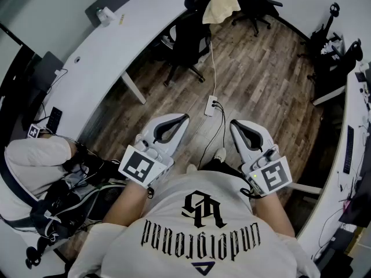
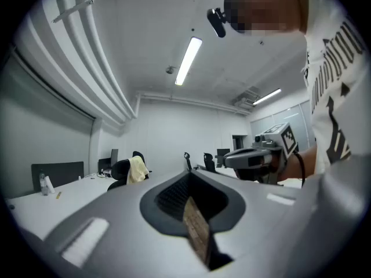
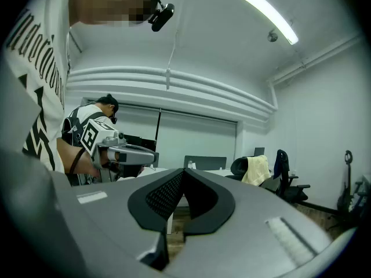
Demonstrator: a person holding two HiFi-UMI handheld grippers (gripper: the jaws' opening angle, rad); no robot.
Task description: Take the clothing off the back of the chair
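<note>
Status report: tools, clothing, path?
Shut and empty: left tool, right tool. Untouched, far ahead: pale yellow cloth garment on black office chair's back. Between: white power strip on wooden floor.

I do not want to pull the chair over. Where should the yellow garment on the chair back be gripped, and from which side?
Probably grip the yellow garment at its fold over the backrest top of the black office chair, coming from behind the chair. The cloth drapes over that edge and hangs loose, so lifting upward should free it.

Bright, even light from ceiling tube lights, shadows soft. Heavy fisheye and dark vignetted corners in both gripper views. Near foreground soft, background sharp.
</note>
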